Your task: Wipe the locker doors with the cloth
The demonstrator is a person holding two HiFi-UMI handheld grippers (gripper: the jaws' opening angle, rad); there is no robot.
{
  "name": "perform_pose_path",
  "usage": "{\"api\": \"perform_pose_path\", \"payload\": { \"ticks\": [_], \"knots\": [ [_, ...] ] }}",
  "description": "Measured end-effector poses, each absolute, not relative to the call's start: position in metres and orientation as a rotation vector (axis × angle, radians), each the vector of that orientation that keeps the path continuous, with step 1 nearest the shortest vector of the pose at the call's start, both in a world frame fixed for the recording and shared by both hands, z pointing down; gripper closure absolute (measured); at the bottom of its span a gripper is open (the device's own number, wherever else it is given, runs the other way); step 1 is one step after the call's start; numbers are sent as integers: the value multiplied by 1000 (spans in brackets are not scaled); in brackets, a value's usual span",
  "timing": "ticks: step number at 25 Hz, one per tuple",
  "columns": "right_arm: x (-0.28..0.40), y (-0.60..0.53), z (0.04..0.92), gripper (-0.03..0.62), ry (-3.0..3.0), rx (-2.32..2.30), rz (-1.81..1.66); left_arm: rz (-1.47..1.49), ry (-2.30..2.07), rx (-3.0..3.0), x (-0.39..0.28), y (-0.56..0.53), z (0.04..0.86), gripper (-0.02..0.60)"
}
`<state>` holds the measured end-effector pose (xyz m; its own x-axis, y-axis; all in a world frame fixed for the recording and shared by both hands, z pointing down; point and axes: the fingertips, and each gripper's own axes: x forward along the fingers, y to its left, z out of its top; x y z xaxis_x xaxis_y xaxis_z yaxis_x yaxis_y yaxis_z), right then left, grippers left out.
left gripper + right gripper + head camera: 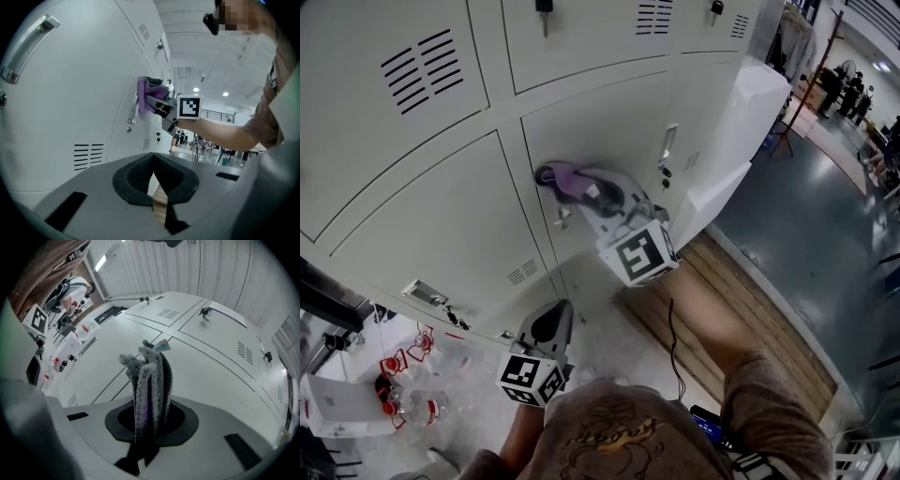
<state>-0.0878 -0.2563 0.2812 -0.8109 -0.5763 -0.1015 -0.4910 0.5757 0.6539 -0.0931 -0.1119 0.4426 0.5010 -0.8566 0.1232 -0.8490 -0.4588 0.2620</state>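
Working along the bank of white lockers (pixel 431 234), you're on the door (pixel 609 122) that carries the metal handle (pixel 562 221), so take that handle as your mark. The purple-and-grey cloth (pixel 565 178) sits just above the handle's top end, bunched up, and it looks to be touching the door face. The right gripper (pixel 605 199) comes in from the handle's right side. Its jaws are clamped on the cloth, which fills the gap and stands out past the tips in upright folds, long axis running with the jaws. So the cloth leads and the panel lies straight ahead of your fingers. I'd say the next stroke needs only a push along the door, away from the handle. The left gripper (pixel 551 326) hangs well below the handle, far from the cloth and out of the job. Its jaws are drawn together with nothing between them. The right arm is clearly the nearer one.
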Motion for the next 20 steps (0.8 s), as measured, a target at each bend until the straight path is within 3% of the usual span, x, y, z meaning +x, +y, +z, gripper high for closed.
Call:
{"api": "perform_pose_path", "payload": {
  "ticks": [20],
  "knots": [
    [-89,-255,376,540,-2650,800,-884,-19,-1448,2440,-96,-108,448,578]
  ]
}}
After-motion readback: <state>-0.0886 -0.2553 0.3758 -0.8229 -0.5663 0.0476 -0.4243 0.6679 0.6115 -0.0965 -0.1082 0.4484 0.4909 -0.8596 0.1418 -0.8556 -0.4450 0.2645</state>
